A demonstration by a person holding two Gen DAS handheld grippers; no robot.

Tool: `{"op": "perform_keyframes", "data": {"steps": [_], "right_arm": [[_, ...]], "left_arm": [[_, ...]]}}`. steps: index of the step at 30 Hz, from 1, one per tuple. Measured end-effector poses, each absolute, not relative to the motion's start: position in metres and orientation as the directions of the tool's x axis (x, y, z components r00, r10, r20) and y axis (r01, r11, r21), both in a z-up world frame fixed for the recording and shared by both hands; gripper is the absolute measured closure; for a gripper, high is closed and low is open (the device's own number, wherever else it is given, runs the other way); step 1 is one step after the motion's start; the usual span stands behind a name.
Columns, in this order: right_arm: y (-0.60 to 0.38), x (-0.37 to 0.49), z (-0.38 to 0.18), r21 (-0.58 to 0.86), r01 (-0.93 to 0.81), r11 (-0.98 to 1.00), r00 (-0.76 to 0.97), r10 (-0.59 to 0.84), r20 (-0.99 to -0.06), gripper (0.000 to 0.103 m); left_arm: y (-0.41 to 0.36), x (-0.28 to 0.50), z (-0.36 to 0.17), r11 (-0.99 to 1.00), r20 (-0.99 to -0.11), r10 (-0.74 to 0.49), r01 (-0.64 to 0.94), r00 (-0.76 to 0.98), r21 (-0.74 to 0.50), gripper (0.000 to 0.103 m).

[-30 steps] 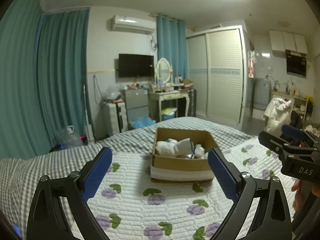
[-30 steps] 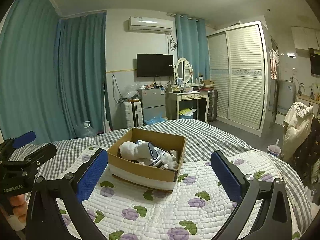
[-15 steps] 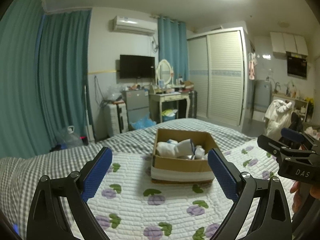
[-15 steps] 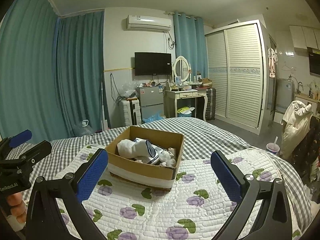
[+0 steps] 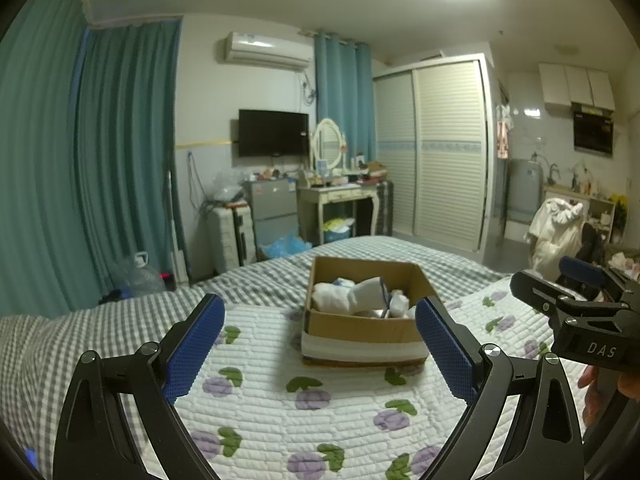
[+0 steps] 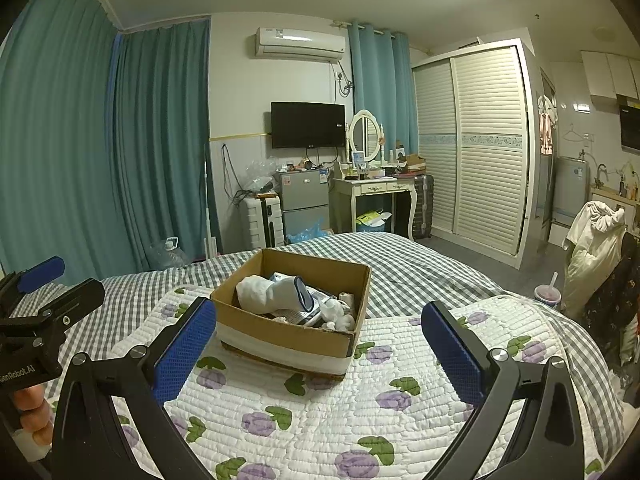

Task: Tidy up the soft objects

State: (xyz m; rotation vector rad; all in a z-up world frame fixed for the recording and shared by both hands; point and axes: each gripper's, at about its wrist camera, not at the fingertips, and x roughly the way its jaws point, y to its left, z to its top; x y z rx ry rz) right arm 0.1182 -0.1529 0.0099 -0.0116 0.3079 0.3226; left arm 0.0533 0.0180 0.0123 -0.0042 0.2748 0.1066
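A brown cardboard box [image 5: 362, 326] [image 6: 280, 334] sits on the bed's white quilt with purple flowers [image 5: 288, 400] [image 6: 320, 408]. Inside lie a rolled white sock with a blue cuff [image 5: 366, 294] [image 6: 276, 294] and other white soft items [image 6: 336, 314]. My left gripper [image 5: 320, 344] hovers open just short of the box, nothing between its blue pads. My right gripper [image 6: 320, 350] is also open and empty, facing the box from the right side. Each gripper shows at the edge of the other's view, held by a hand.
A grey checked blanket [image 6: 400, 256] covers the bed beyond the quilt. Past the bed stand teal curtains [image 5: 100, 168], a white suitcase [image 6: 260, 220], a small fridge [image 6: 304, 204], a dressing table [image 6: 372, 192] and a sliding wardrobe [image 6: 476, 140]. A chair with clothes [image 6: 592, 248] stands at the right.
Both grippers have drifted slightly; the box sits a little lower and nearer in the right wrist view. Both stay open and empty.
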Motion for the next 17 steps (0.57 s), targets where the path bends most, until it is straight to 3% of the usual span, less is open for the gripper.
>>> {"op": "perform_keyframes", "data": {"steps": [17], "right_arm": [[-0.1480,0.1188,0.0016,0.038,-0.318,0.947,0.897,0.313,-0.311,0.000]], "left_arm": [[0.0221,0.0533,0.0091,0.994,-0.281,0.108,-0.111,0.954,0.006,0.005]]}}
